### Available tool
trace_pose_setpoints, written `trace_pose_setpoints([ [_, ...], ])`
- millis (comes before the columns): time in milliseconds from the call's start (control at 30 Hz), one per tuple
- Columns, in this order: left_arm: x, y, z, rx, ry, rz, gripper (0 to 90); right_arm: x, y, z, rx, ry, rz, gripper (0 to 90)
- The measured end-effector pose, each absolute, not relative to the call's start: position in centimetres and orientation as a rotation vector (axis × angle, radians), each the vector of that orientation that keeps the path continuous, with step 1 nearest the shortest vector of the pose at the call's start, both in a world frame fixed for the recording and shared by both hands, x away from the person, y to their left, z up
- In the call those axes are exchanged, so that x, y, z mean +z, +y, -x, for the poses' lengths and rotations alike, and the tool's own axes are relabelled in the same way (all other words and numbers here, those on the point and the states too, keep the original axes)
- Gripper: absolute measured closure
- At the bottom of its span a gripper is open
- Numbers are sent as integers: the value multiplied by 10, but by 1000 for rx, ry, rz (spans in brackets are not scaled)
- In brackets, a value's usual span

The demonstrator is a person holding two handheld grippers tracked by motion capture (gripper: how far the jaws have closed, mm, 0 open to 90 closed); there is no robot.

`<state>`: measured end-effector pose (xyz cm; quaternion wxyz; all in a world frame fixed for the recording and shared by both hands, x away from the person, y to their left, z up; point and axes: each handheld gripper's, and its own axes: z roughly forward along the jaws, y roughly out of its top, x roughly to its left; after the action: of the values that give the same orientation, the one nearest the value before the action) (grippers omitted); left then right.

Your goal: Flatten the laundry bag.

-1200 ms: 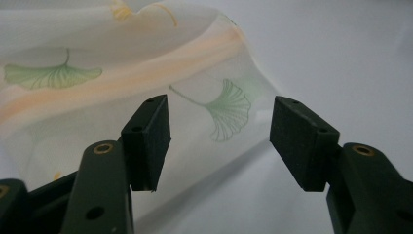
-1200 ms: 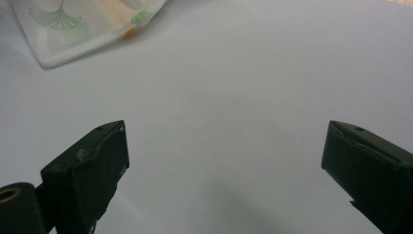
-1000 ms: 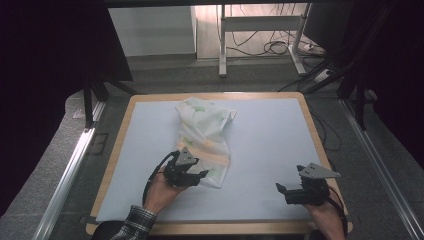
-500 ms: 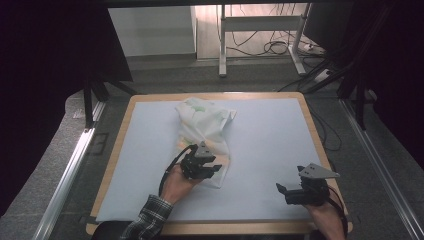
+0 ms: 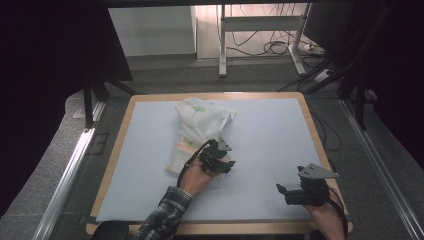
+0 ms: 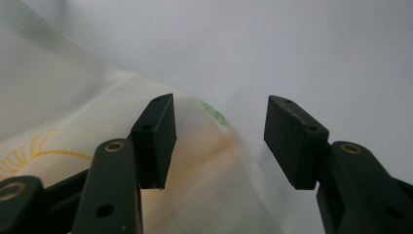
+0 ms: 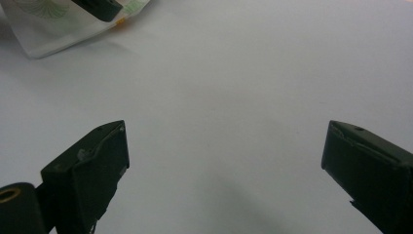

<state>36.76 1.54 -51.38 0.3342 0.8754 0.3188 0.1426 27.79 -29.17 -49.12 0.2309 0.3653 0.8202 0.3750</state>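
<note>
Left gripper view has the left gripper (image 6: 219, 141) with its two black jaws standing apart, having just been opening; the pale printed cloth (image 6: 73, 131) lies under and behind the near jaw, its edge running into the gap, and the pads do not press on it. Beyond the far jaw is bare pale-blue mat (image 6: 292, 48). From the high view, this gripper (image 5: 226, 165) sits at the cloth's (image 5: 197, 122) near end, the crumpled fabric stretching away from the jaws up the table (image 5: 120, 150). The right gripper (image 7: 224, 161) has its jaws wide apart over bare mat, nothing between them; the cloth's corner (image 7: 58, 24) lies well beyond its left jaw.
</note>
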Motion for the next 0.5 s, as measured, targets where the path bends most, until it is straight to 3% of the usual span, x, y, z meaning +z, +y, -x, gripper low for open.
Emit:
trace_pose_setpoints([
  [167, -525, 10, -371, 380, 819, -2330, 518, -492, -292, -278, 1027, 2257, -1006, 33],
  [200, -525, 10, -371, 334, 832, -2326, 618, -492, -292, -278, 1028, 2259, -1011, 34],
  [267, -525, 8, -369, 329, 827, -2324, 672, -492, -291, -278, 1027, 2262, -1015, 35],
  [400, -519, 6, -367, 371, 799, -2357, 865, -492, -291, -278, 1021, 2264, -1012, 35],
  [500, -510, 10, -368, 342, 803, -2308, 878, -492, -291, -278, 1024, 2265, -1013, 36],
])
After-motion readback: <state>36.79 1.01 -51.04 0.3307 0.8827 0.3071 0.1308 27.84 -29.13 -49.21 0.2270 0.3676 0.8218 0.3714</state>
